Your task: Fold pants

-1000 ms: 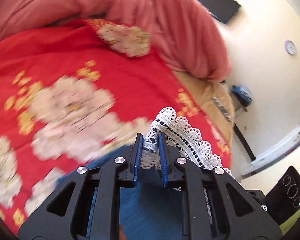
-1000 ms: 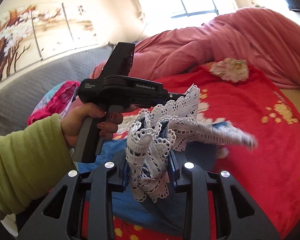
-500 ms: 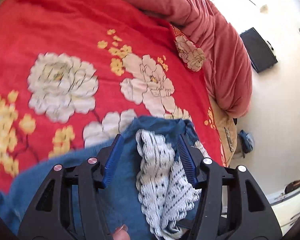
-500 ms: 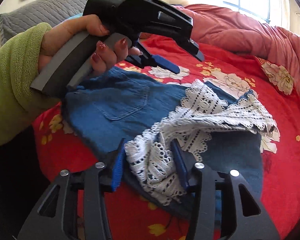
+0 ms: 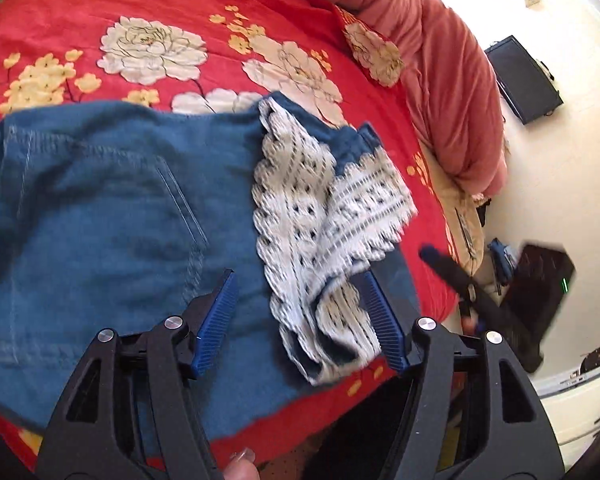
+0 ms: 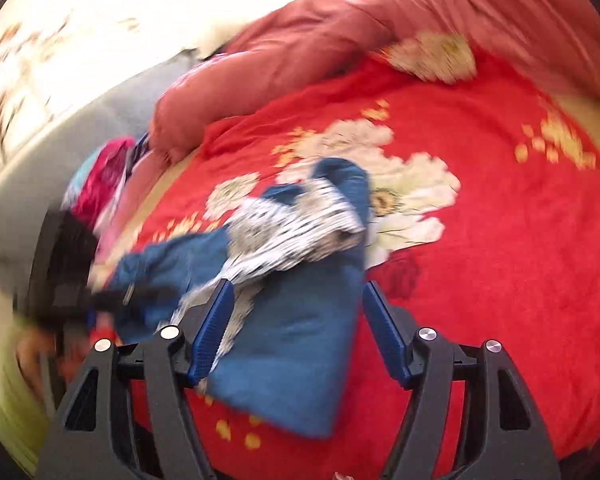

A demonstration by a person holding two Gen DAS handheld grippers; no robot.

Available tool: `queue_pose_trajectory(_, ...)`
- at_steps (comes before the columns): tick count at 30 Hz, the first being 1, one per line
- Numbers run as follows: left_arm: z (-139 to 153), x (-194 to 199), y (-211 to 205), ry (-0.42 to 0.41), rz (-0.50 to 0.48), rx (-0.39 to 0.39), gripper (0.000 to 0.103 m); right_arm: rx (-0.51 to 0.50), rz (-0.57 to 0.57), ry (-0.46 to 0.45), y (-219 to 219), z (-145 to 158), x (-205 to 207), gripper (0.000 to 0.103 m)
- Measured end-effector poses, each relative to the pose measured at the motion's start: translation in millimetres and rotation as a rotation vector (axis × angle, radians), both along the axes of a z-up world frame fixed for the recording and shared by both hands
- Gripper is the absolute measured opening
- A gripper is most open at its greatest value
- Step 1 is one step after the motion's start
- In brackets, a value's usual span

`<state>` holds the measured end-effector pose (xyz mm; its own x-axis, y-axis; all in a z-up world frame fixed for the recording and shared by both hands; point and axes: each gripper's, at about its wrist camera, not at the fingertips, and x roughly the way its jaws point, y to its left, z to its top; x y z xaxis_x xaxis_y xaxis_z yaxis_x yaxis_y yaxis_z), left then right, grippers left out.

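– What surrounds it?

– I see blue denim pants with white lace hems (image 5: 112, 216) lying on the red floral bedspread (image 5: 160, 12), a bunched pink quilt (image 5: 440, 60) beyond.

– Orientation?

– Long axis runs left-right in my left view, lace rightward.

– Claws?

– Left gripper (image 5: 300, 316) and right gripper (image 6: 296, 324) both spread wide, holding nothing; the right view is blurred

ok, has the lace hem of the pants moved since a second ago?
Yes. The lace hem was up between the left gripper's closed fingers; now it lies dropped on the pants, flat on the red bedspread, with both grippers open.
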<state>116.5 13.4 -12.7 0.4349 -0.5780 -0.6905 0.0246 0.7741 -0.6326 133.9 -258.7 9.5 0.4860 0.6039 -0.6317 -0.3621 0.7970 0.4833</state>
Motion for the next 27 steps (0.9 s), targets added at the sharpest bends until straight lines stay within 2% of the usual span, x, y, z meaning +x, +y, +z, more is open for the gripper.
queue_pose_trajectory(2, 0, -8, -6, -0.007, -0.008, -0.023, 0.056, 0.026, -0.023, 0.078, -3, -7, 22, 0.067)
queue_pose_trajectory(4, -1, -13, -9, 0.001, -0.016, -0.042, 0.056, 0.045, -0.035, 0.11, 1, -11, 40, 0.066)
queue_pose_trajectory(6, -4, -14, -14, 0.019, -0.037, -0.076, 0.056, 0.046, -0.011, 0.12, 7, -11, 51, 0.033)
queue_pose_trajectory(7, -5, -14, -16, 0.022, -0.037, -0.055, 0.055, 0.052, 0.02, 0.122, 16, -8, 58, 0.024)
queue_pose_trajectory(8, -5, -14, -18, 0.021, -0.039, -0.039, 0.053, 0.056, 0.044, 0.106, 22, -3, 57, 0.024)
queue_pose_trajectory(11, -8, -14, -21, 0.034, -0.045, -0.01, 0.051, -0.007, 0.089, 0.022, 52, 19, 64, 0.024)
queue_pose_trajectory(14, -8, -14, -22, 0.039, -0.054, -0.002, 0.051, -0.086, 0.143, 0.012, 92, 26, 81, 0.026)
queue_pose_trajectory(15, -8, -14, -21, 0.041, -0.055, -0.004, 0.051, -0.123, 0.167, 0.005, 106, 26, 86, 0.032)
queue_pose_trajectory(17, -9, -14, -21, 0.046, -0.057, -0.006, 0.051, -0.245, 0.191, -0.021, 130, 26, 91, 0.051)
queue_pose_trajectory(19, -9, -15, -20, 0.051, -0.059, -0.011, 0.051, -0.364, 0.233, -0.056, 156, 25, 88, 0.061)
queue_pose_trajectory(22, -9, -16, -18, 0.059, -0.055, -0.018, 0.051, -0.554, 0.27, -0.115, 185, 14, 80, 0.061)
queue_pose_trajectory(25, -11, -17, -15, 0.066, -0.054, -0.019, 0.051, -0.711, 0.307, -0.101, 209, -7, 82, 0.061)
queue_pose_trajectory(27, -11, -19, -15, 0.066, -0.053, -0.016, 0.051, -0.768, 0.306, -0.081, 213, -19, 87, 0.061)
